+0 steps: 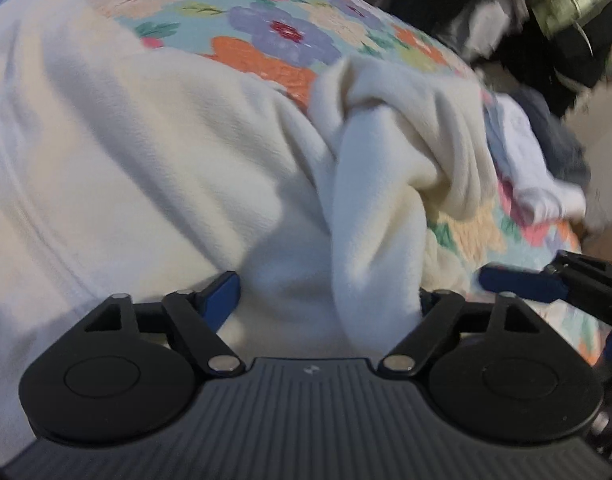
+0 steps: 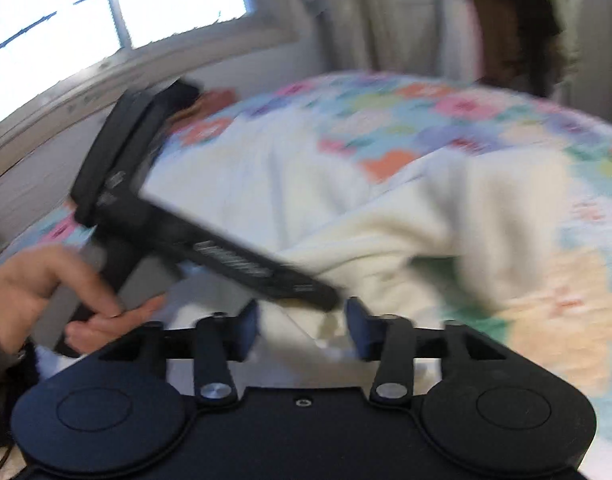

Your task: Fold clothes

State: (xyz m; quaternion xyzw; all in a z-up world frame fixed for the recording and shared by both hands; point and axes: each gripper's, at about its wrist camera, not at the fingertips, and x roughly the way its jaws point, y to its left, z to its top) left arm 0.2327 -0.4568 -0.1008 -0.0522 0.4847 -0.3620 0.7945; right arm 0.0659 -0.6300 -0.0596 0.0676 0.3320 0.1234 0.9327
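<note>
Both grippers at cream fleece garment (image 1: 166, 160) on floral quilt (image 1: 266, 12): left gripper (image 1: 329, 296) wide, right gripper (image 2: 302, 328) narrower, empty, positioning for 1 fold.

A cream-white fleece garment (image 1: 146, 152) lies spread over a floral quilt (image 1: 266, 28) on the bed. Its fabric is thick, soft and rumpled, with broad shallow folds running across the main body. In the left wrist view one part, seemingly a sleeve (image 1: 385, 184), is bunched and twisted into a raised knot of folds at the garment's right side, with a loose tube of cloth trailing down toward the camera. A seam line curves along the garment's left side. In the right wrist view the same garment (image 2: 345, 208) shows blurred, its body flat on the quilt and its thicker cream part heaped toward the near edge.
</note>
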